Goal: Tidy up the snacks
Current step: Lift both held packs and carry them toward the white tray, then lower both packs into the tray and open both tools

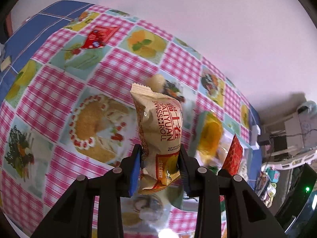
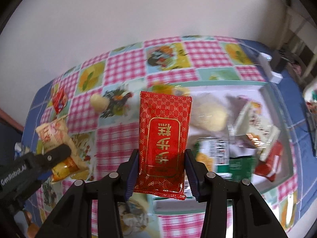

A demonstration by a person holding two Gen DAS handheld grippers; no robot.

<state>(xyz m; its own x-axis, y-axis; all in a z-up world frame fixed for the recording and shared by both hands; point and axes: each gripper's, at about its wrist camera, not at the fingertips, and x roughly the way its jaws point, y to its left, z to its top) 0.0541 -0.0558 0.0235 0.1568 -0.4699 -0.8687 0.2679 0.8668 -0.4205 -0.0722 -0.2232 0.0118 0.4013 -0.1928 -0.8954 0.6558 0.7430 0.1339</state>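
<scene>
Both tongs are carrying loot: left tongs (image 1: pixel 160 170) are pinching the Swiss roll pack (image 1: pixel 158 134), right tongs (image 2: pixel 161 170) are gripping the red packet (image 2: pixel 164 140). The clear bin (image 2: pixel 277 91) right of them is already holding several snacks (hard to count), while a red pouch (image 1: pixel 99 36) and a pale round snack (image 1: pixel 157 81) are still sitting on the worktop (image 1: pixel 49 103) beyond the left tongs.

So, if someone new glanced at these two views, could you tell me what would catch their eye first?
Most striking are the two lifted snacks: a tan Swiss roll packet clamped in the left gripper, and a bright red gold-patterned packet held in the right gripper. Below them spreads a pink checked tablecloth with food pictures, and to the right sits a clear bin with more snacks inside.
</scene>
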